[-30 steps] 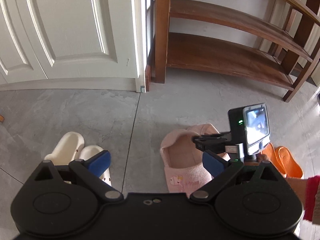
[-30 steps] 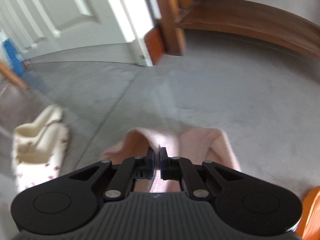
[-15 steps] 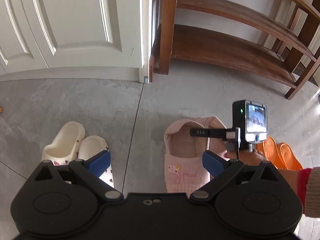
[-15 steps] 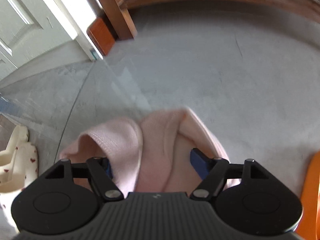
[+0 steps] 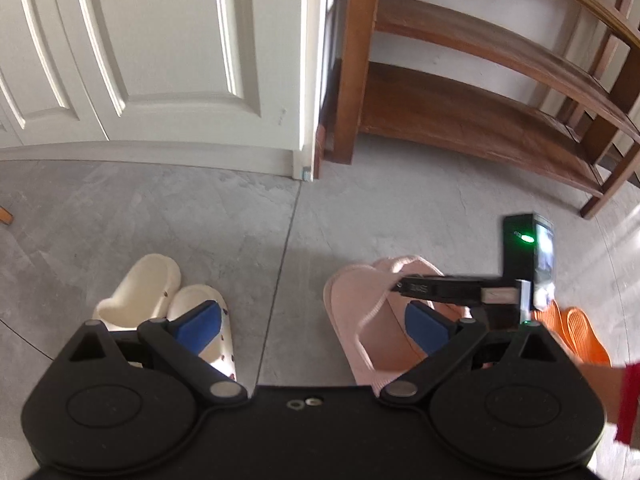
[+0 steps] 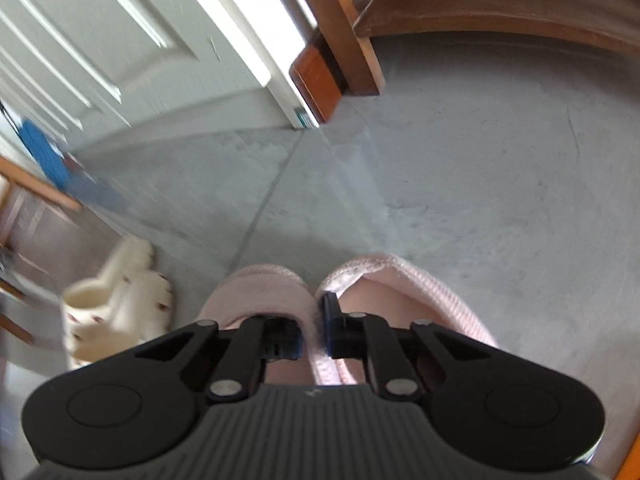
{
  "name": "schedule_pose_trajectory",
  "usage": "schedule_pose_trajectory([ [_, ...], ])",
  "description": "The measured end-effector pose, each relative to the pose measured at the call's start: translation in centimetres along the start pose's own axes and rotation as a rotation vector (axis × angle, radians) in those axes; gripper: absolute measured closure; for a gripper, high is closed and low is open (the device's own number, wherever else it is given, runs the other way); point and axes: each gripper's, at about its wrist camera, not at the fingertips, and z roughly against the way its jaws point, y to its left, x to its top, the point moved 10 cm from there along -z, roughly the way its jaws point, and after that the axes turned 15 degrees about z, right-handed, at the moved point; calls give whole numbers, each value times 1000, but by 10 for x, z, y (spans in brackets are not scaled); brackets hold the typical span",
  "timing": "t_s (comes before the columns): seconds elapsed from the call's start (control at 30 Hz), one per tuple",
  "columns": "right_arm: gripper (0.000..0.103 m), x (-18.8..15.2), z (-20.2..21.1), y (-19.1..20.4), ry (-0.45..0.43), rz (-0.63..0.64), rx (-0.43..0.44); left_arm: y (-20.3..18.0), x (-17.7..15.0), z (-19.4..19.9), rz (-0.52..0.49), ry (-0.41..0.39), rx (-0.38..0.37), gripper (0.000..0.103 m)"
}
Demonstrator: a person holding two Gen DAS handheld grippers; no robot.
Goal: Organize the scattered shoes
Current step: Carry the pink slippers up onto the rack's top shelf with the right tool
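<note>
Right gripper (image 6: 314, 330) is my working tool: its jaws are drawn together on the adjoining fabric edges of the pink slippers (image 5: 372, 320), one pad inside each shoe, so both appear pinched as a pair. In the left wrist view that tool reaches in from 3 o'clock, its fingers lying crosswise over the slippers' openings. The pair sits on the grey floor (image 5: 200, 216) at roughly 1 o'clock from my left gripper (image 5: 312, 320), whose blue pads stand wide apart and hold nothing. I judge the slippers' long axis to run toward 12 o'clock in the right wrist view, toes pointing at the wooden shoe rack (image 5: 480, 120), which stands well apart across open floor at 12 to 1 o'clock. The right hand is plainly the nearer one, and the carry turns on that straight line to the lowest shelf. Cream slippers (image 5: 160, 296) lie at 11 o'clock from the left tool; orange slippers (image 5: 576, 328) at 3 o'clock.
</note>
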Motion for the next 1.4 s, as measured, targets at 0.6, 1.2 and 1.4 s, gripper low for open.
schedule_pose_trajectory([
  [0.6, 92, 55, 128, 23, -308, -314, 306, -25, 48, 64, -15, -159, 31, 4],
  [1.2, 92, 361, 539, 59, -771, -265, 351, -131, 225, 274, 71, -382, -96, 4],
  [1.4, 92, 455, 611, 27, -825, -273, 201, -200, 304, 317, 58, -431, -135, 4],
])
